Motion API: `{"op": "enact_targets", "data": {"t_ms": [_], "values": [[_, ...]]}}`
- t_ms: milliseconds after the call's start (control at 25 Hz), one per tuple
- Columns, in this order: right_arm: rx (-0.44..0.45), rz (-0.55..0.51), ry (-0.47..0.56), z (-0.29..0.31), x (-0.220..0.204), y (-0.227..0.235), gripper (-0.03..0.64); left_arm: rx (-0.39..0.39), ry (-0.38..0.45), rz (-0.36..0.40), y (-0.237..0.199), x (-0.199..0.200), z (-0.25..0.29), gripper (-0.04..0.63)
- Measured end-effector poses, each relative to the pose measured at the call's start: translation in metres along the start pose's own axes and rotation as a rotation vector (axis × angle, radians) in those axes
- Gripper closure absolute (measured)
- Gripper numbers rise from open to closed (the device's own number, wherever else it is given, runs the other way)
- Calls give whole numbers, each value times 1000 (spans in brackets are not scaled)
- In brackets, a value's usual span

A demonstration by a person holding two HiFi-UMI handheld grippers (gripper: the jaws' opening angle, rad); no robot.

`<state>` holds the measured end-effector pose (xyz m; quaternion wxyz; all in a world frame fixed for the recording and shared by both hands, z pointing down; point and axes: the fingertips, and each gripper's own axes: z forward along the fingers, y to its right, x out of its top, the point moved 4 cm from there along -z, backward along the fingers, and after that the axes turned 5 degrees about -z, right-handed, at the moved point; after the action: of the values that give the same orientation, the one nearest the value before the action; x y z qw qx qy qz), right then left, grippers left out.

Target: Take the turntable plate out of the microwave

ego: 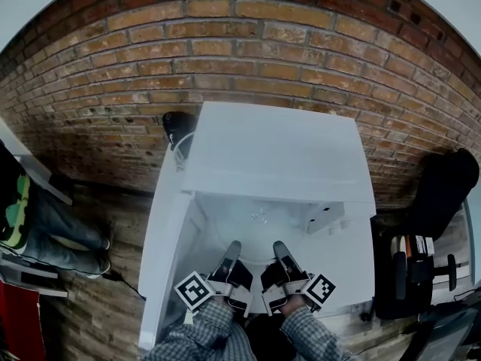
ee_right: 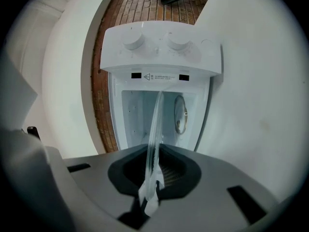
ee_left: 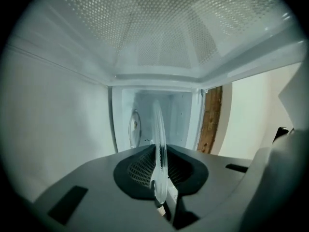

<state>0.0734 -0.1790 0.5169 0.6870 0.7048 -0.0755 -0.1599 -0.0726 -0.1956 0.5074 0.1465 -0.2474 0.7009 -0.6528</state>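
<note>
head view: clear turntable plate (ego: 259,222), rim gripped by left tongs (ego: 234,247), right tongs (ego: 279,247)

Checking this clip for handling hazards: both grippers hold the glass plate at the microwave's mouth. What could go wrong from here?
1. The left gripper and right gripper pinch only the near rim of the smooth glass plate, side by side; its far side is unsupported, so it may sag or slip.
2. The plate seems partly under the microwave top, beside the open door; it could knock either and chip.
</note>
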Motion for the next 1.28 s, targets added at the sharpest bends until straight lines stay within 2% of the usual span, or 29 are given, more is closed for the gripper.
{"op": "enact_targets", "data": {"t_ms": [520,920,1120,1280], "values": [[49,-10,-64,-84,-8,-19,577,-45,59,22,21,-68,-66,558],[85,-64,-99,-163,-11,-45,577,-89,100,25,40,-130,-125,557],[99,-103,-112,-190,-17,-58,577,-81,114,31,49,-147,-152,557],[115,-89,-98,-209,-19,-68,577,-82,98,23,55,-163,-162,557]]}}
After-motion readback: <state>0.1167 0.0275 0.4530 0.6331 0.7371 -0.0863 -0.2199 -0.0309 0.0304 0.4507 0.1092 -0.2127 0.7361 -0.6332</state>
